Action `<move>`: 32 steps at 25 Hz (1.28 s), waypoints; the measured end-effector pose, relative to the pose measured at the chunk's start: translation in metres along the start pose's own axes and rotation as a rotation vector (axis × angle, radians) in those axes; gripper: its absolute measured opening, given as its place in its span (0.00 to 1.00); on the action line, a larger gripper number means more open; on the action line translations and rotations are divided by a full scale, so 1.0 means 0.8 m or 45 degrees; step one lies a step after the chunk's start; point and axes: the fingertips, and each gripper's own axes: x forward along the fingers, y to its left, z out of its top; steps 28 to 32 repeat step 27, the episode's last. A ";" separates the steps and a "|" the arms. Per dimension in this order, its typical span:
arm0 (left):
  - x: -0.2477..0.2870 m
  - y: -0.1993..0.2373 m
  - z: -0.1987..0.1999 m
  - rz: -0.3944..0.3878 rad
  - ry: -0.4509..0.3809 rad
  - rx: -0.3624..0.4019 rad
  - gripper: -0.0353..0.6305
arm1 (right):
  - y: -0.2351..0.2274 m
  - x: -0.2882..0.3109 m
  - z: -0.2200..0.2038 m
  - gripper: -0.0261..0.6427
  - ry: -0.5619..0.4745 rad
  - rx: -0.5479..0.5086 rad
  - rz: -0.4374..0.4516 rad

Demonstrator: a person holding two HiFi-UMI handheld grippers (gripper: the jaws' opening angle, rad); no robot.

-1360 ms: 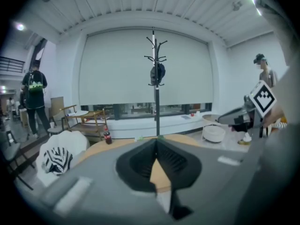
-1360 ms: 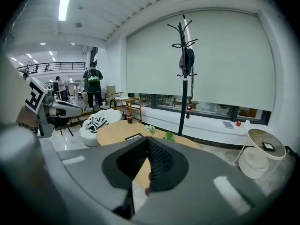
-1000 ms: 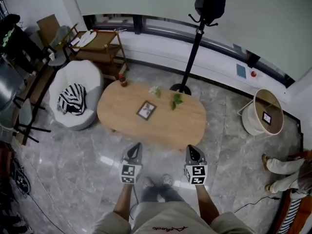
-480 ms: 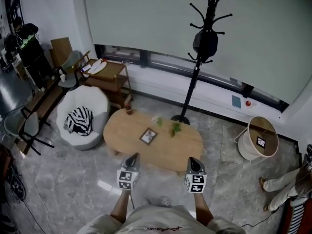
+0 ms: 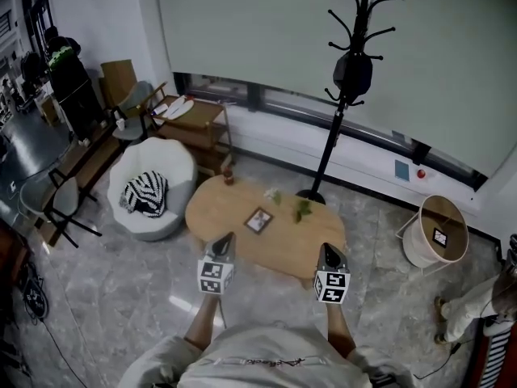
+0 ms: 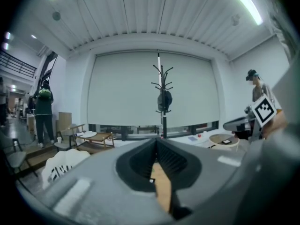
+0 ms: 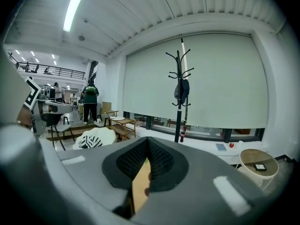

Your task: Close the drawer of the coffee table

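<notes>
Below the head camera, the left gripper and the right gripper are held side by side, both with jaws pressed together and nothing in them. Just past their tips lies the oval wooden coffee table, its near edge partly covered by both tools. On it are a picture frame and a small plant. No drawer front can be made out from this steep angle, so whether the drawer is in or out cannot be told. A coat stand rises behind the table.

Along the left gripper, the jaws meet at the tip with no gap. Only a narrow strip of the coffee table shows, in the notch beneath them; the gripper body hides the rest. The coat stand stands straight ahead.

Along the right gripper, the jaws are likewise closed on nothing. A thin wedge of the coffee table shows below, too cut off to reveal a drawer.
</notes>
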 end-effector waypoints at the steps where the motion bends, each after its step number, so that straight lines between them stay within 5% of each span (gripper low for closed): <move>1: 0.000 0.002 0.002 0.002 -0.003 0.000 0.06 | 0.003 0.002 0.002 0.05 -0.002 -0.003 0.005; 32: -0.004 -0.005 0.002 -0.007 -0.014 -0.015 0.06 | 0.037 0.001 0.004 0.05 -0.007 -0.019 0.075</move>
